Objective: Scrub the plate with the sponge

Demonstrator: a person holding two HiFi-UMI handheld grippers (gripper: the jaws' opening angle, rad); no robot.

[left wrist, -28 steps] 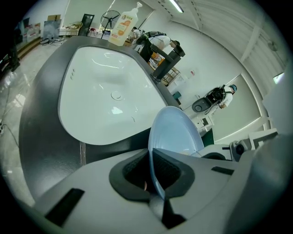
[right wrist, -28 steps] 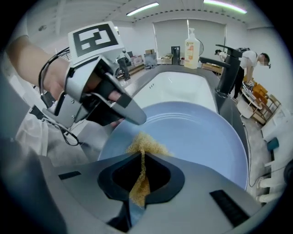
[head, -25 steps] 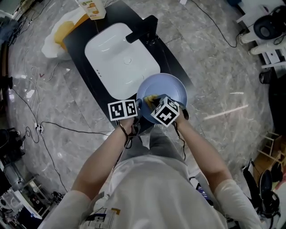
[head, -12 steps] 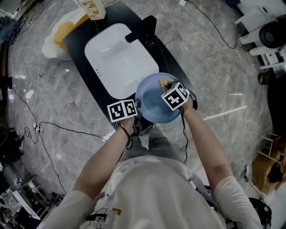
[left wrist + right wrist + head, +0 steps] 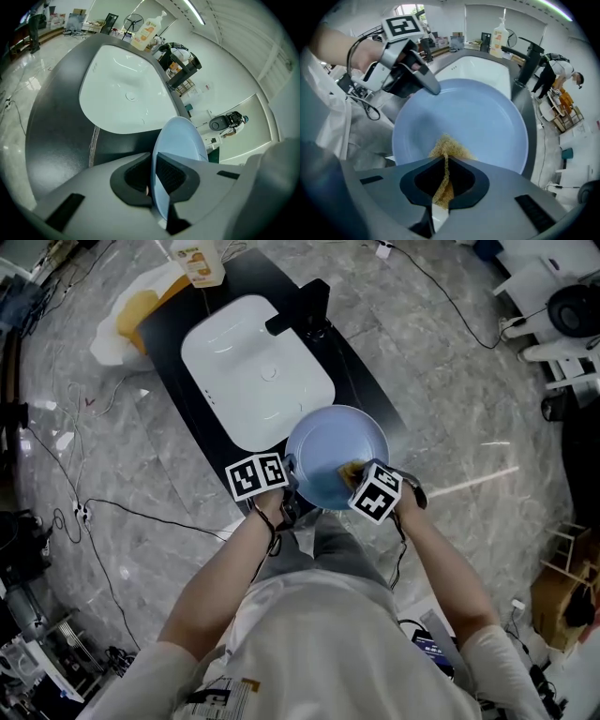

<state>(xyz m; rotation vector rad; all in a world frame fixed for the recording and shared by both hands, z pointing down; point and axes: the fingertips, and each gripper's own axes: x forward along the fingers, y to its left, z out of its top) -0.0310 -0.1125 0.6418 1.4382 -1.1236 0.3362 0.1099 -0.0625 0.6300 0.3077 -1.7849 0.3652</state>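
Right tool (image 5: 445, 164) pinched tight on sponge (image 5: 446, 146), sponge seemingly touching plate (image 5: 478, 112).

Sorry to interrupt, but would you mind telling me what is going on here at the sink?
A person is scrubbing a blue plate by the white sink. The left gripper clamps the plate's rim, its jaws opening a touch with the rim between them. The right gripper is shut on a yellow sponge, pressed against the plate's inner face.
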